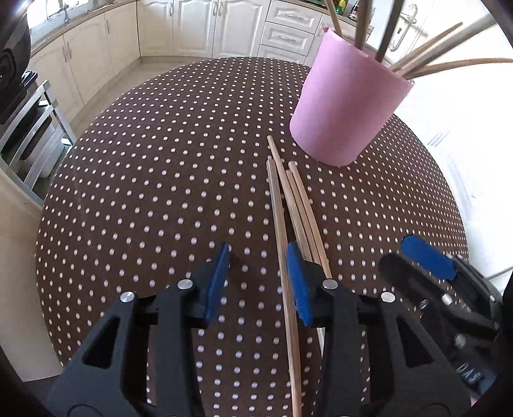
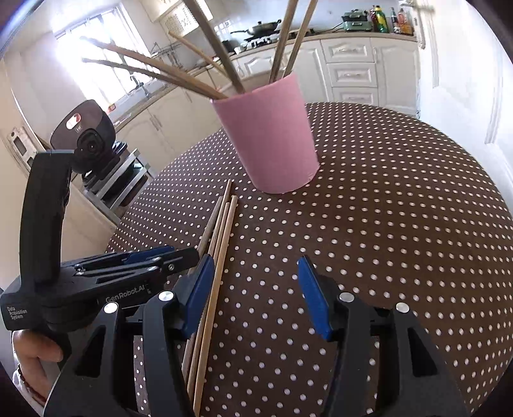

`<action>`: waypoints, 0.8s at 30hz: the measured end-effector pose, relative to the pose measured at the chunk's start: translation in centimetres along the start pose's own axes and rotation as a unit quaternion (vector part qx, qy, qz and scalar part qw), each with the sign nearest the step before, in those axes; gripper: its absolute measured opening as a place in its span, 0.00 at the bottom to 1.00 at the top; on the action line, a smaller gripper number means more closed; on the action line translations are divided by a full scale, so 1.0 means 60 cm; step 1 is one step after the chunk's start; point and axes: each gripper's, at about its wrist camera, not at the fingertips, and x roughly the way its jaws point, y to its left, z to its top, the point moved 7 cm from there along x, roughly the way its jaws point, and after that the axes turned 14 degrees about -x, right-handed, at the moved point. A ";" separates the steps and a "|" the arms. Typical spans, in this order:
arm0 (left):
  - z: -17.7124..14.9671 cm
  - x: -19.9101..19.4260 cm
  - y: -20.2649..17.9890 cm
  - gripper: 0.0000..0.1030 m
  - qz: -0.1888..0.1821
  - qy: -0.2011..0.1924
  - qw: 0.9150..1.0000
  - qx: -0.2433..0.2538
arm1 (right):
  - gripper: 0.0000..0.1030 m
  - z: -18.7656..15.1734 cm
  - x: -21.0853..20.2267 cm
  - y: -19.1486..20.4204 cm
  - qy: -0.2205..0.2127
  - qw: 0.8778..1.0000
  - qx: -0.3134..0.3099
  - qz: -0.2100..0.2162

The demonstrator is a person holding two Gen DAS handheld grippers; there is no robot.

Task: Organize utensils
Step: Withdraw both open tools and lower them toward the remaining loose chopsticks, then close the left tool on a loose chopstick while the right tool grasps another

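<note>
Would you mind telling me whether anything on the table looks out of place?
Yes: four chopsticks lie loose on the tablecloth beside the pink cup, while the others stand inside it. Both claws are open and hold nothing.

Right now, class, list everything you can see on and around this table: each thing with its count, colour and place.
Loose chopsticks: four, wooden, lying together on the cloth in front of the cup.
Cup: one, pink, upright on the table.
Chopsticks in cup: several, wooden, leaning outward.
Tablecloth: one, brown with white dots.
Kitchen cabinets: cream, behind the table.
Left gripper: black, blue fingers, open above the loose chopsticks.
Right gripper: black, blue fingers, open beside them.
</note>
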 end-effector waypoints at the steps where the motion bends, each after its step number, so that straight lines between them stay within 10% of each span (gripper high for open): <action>1: 0.003 0.002 -0.002 0.37 0.002 0.001 1.000 0.000 | 0.50 0.002 0.006 0.000 0.003 1.000 0.003 0.005; 13: 0.044 0.022 -0.007 0.19 0.019 0.006 0.999 0.034 | 0.49 0.021 0.060 0.012 0.067 0.997 0.005 0.022; 24: 0.044 0.005 0.058 0.13 -0.006 0.014 0.999 0.028 | 0.28 0.042 0.090 0.032 0.108 0.994 -0.008 0.023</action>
